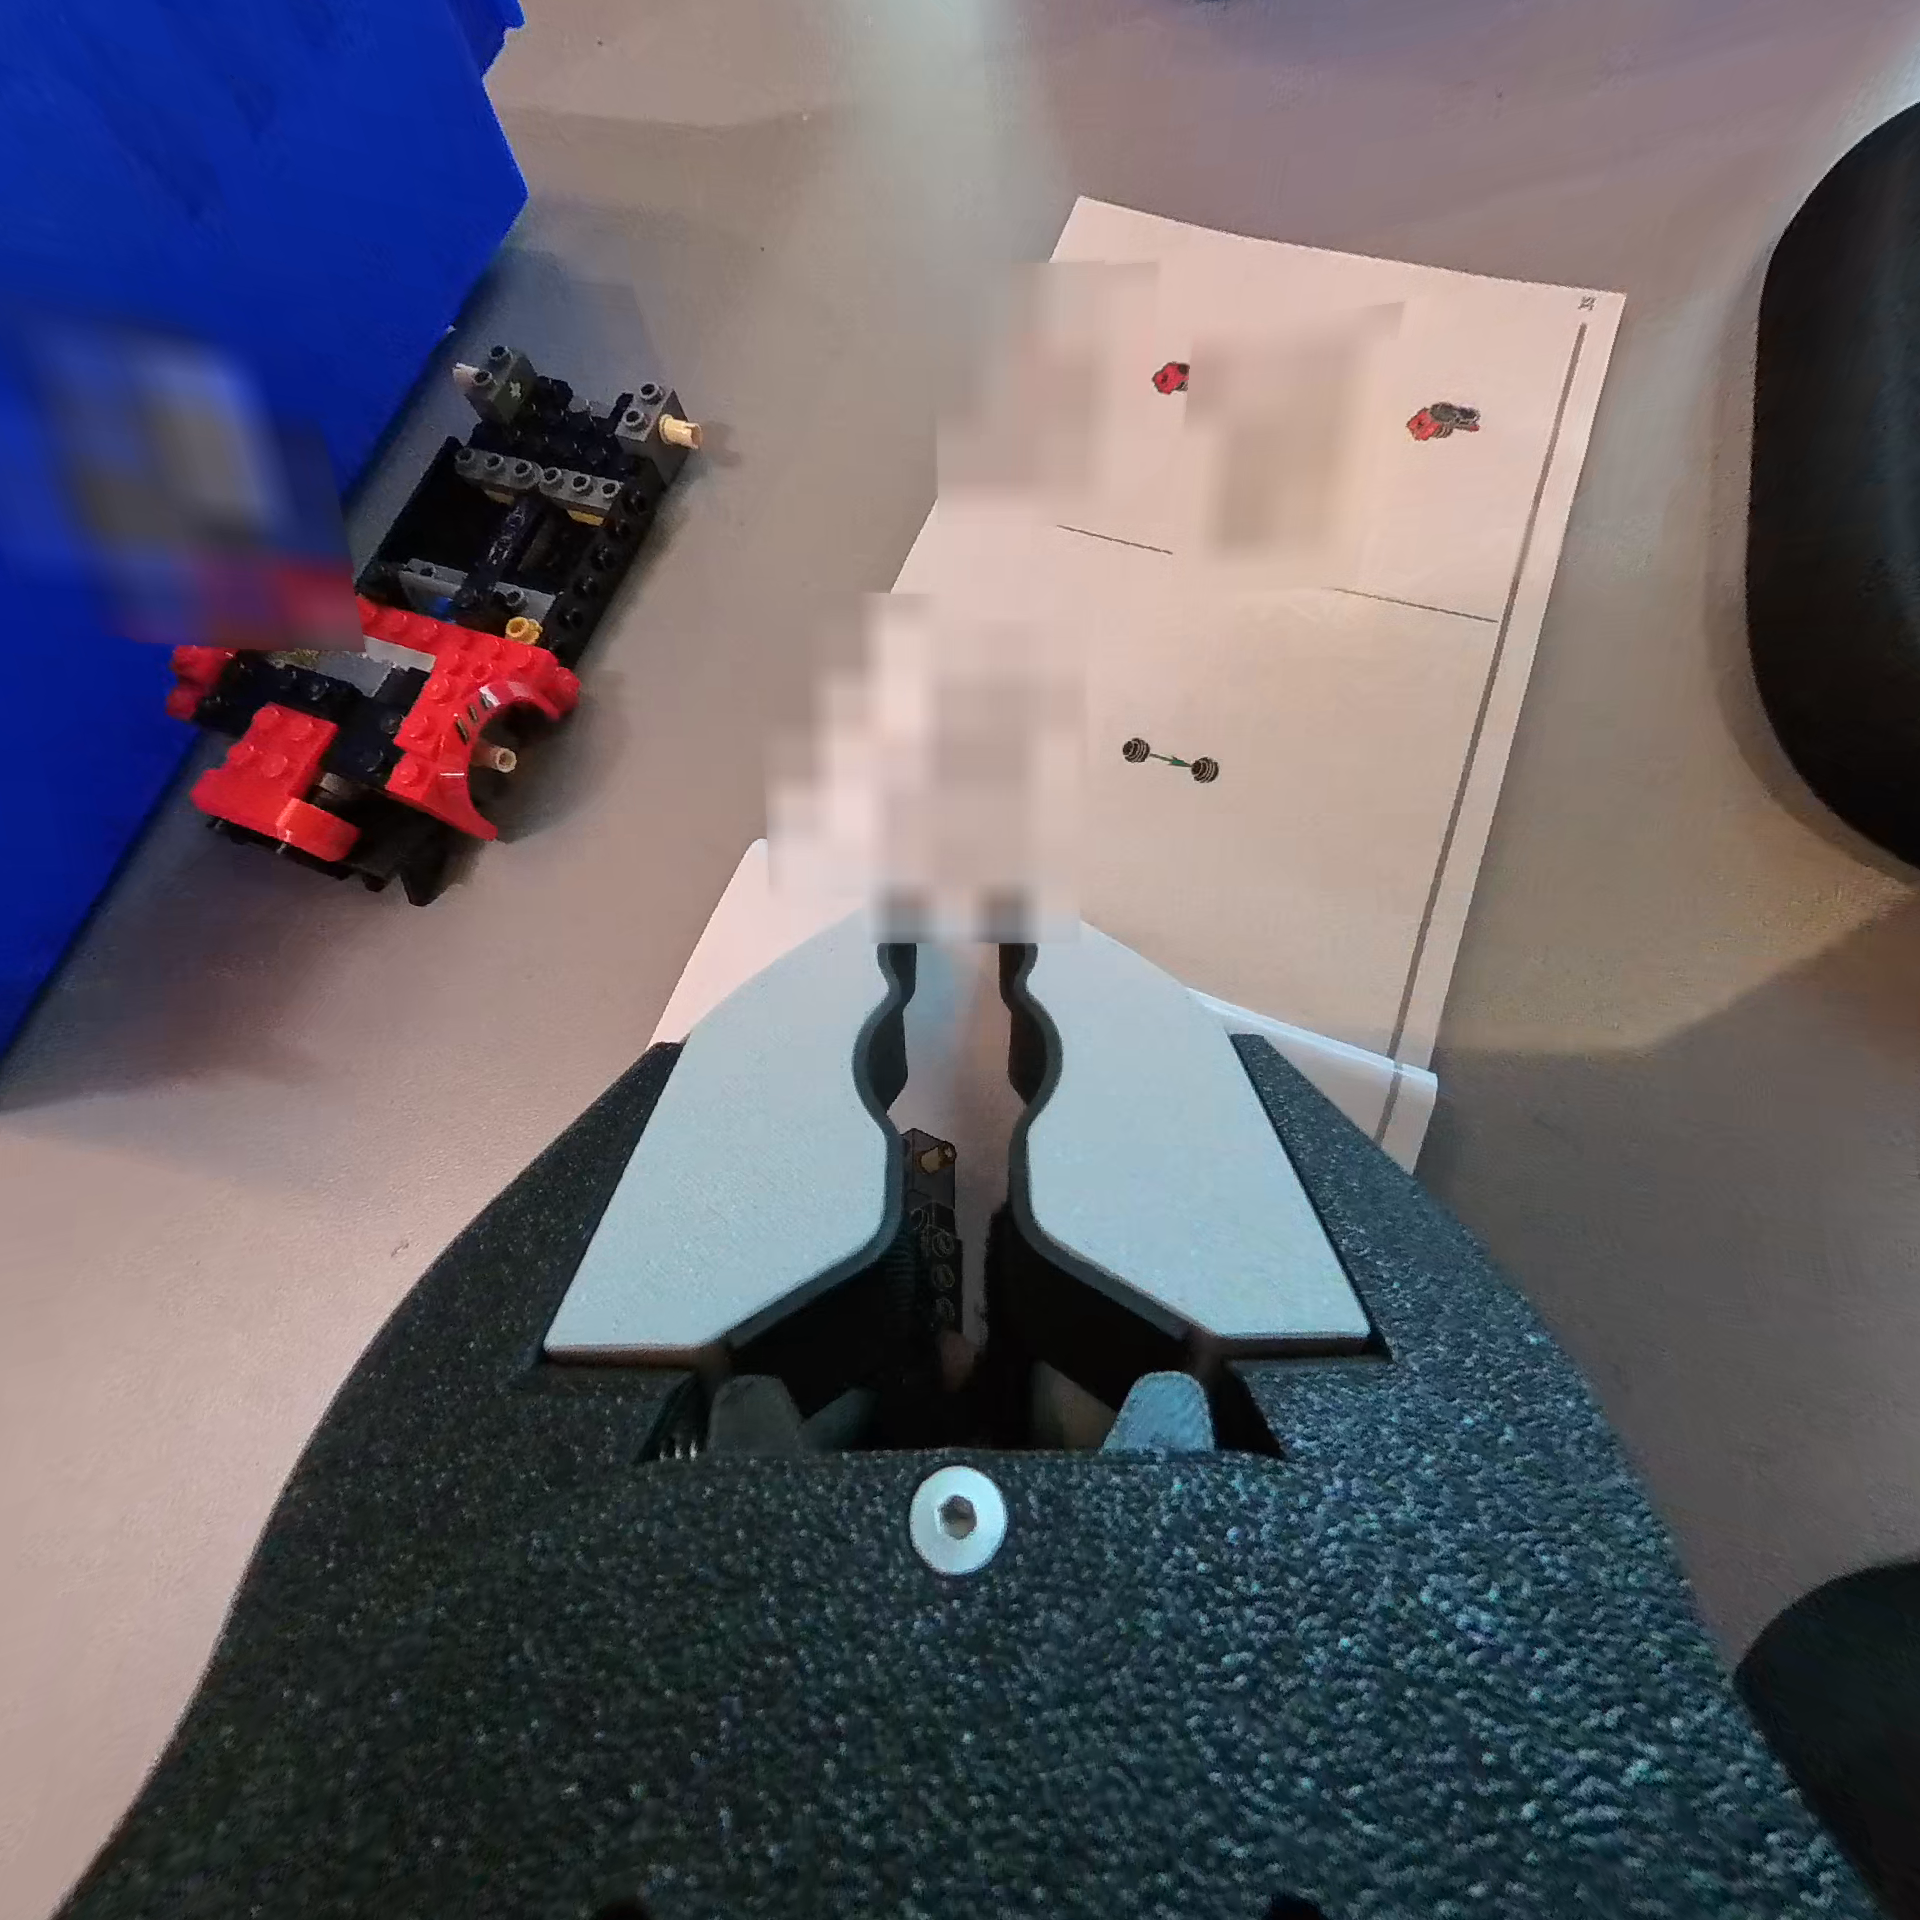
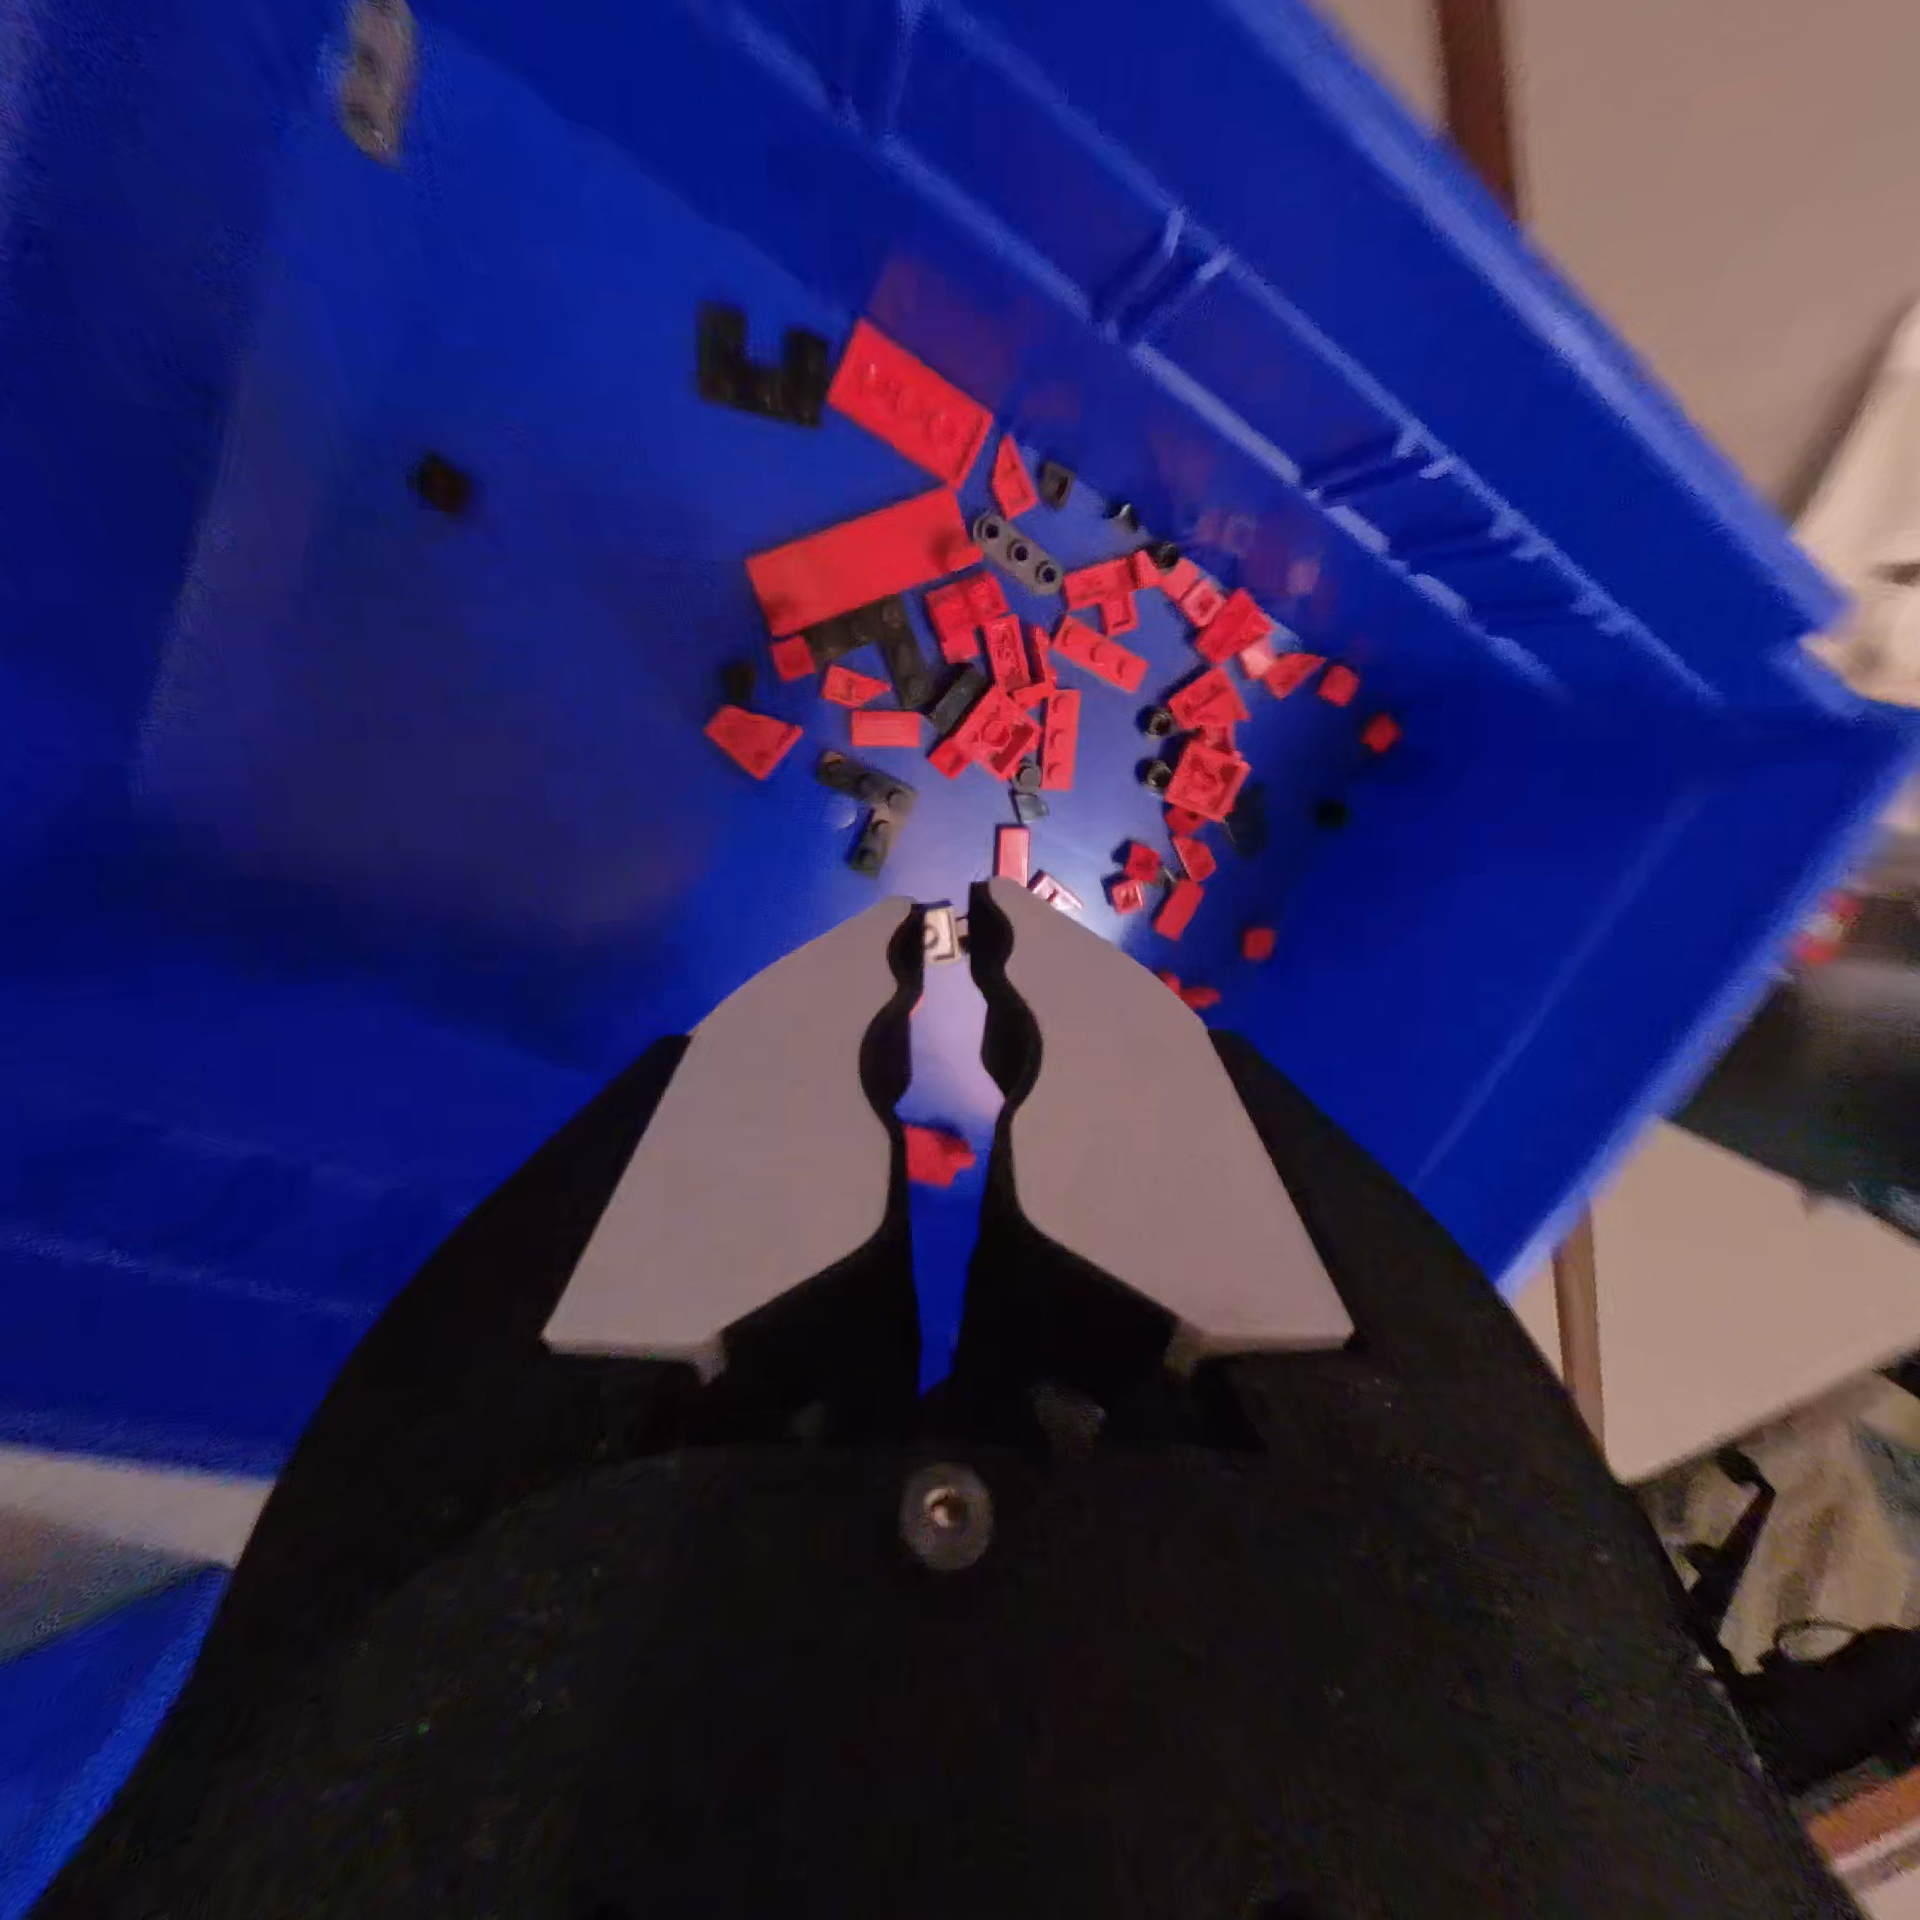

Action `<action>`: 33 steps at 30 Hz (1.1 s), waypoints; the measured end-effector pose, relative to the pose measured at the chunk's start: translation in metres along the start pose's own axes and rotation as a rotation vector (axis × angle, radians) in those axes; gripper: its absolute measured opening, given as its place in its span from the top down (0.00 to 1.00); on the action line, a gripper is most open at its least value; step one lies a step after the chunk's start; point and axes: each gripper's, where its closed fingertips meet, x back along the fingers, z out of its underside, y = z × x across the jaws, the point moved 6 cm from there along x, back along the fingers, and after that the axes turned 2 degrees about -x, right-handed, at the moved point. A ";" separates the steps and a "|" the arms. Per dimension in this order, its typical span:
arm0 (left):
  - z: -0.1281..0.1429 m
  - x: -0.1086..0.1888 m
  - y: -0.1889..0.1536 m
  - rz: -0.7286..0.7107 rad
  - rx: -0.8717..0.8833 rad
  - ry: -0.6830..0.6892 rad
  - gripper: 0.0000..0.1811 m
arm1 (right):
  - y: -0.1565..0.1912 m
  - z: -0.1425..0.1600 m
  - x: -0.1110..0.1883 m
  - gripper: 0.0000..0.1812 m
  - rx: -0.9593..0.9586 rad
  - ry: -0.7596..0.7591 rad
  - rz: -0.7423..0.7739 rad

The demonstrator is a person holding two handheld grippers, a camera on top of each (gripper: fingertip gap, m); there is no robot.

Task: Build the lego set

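Grey surface: part-built red-and-black lego model beside blue bin, instruction sheet near.
Left gripper fingers slightly apart, empty, over sheet. Right gripper inside bin, fingers clamped on small grey piece; loose bricks beyond.

Each claw: black textured body, 2 grey fingers, 1 screw.

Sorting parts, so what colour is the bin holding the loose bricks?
Blue bin, clearest in the right wrist view.
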 end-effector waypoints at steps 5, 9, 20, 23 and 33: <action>0.000 0.000 0.000 0.005 0.006 -0.002 0.92 | -0.039 -0.005 -0.052 0.95 -0.002 0.035 -0.045; 0.000 0.000 0.000 0.004 0.005 -0.002 0.92 | -0.051 -0.003 -0.070 0.95 -0.047 0.022 -0.038; 0.000 0.000 0.000 -0.002 -0.002 -0.002 0.92 | -0.055 -0.010 -0.076 0.96 -0.120 0.012 -0.044; 0.000 0.000 0.000 -0.001 -0.001 -0.002 0.92 | -0.057 -0.011 -0.078 0.97 -0.157 0.015 -0.080; 0.000 -0.001 0.000 -0.005 -0.006 0.002 0.92 | -0.034 -0.009 -0.013 0.97 -0.193 0.027 0.005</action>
